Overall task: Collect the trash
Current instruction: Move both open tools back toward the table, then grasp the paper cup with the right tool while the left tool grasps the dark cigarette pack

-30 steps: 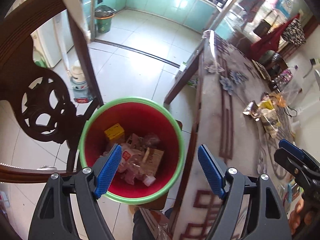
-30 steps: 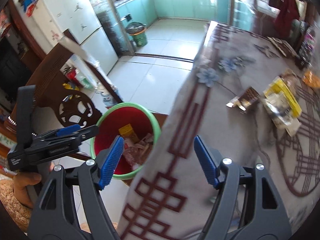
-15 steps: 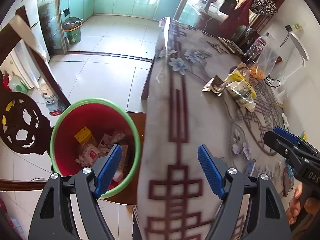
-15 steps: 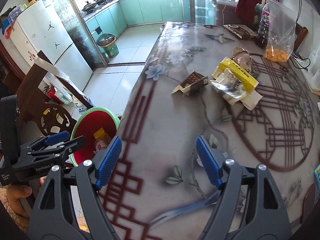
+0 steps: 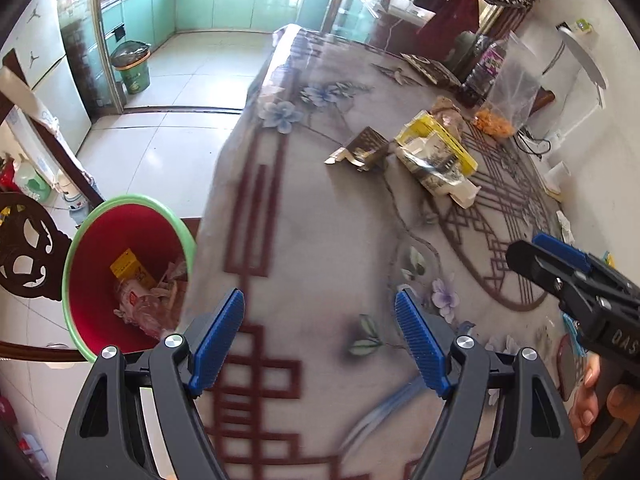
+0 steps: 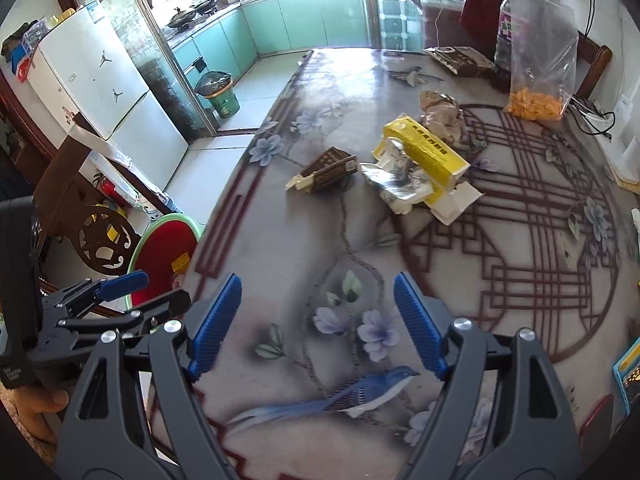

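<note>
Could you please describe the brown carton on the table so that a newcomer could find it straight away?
On the patterned table, a heap of litter lies near the middle. The flattened brown lattice-print carton sits apart on the heap's fridge-side edge, darker than the yellow box beside it.

Both wrist views tilt down over table (image 5: 320,216) (close above); share bin (image 6: 168,248), wrapper pile (image 5: 436,156).

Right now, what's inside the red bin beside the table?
The red bin holds a yellow box on crumpled wrappers. The table edge covers the bin's right side, and whatever lies under the pile is hidden.
</note>
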The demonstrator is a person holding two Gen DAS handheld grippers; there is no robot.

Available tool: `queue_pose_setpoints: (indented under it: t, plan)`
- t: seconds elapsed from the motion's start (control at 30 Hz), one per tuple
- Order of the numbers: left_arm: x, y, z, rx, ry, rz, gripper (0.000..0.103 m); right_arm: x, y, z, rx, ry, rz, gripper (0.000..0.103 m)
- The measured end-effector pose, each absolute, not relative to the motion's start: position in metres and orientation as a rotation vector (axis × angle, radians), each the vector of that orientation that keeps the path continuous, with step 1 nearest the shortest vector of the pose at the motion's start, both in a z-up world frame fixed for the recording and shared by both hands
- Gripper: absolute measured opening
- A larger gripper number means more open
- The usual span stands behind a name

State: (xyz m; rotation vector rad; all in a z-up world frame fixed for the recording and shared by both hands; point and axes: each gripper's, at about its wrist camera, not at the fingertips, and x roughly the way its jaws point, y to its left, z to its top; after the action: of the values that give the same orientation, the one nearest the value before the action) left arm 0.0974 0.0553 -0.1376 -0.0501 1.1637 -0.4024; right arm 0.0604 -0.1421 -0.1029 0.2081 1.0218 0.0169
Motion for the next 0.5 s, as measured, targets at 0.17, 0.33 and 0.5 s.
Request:
queue_pose_setpoints:
  t: [0.17, 0.33, 0.5]
  plan:
    - [0.088, 0.029, -0.142, -0.052, 1.175, -0.403, 0.075, 0.062, -0.166, -0.112, 0.205, 1.042, 0.035, 0.076]
    - [0.081, 0.007, -0.149, -0.059, 1.207, -0.426, 0.075, 0.064, -0.190, -0.125, 0.232, 1.071, 0.050, 0.076]
    - [0.079, -0.005, -0.144, -0.036, 1.206, -0.424, 0.075, 0.099, -0.214, -0.131, 0.280, 1.064, 0.062, 0.076]
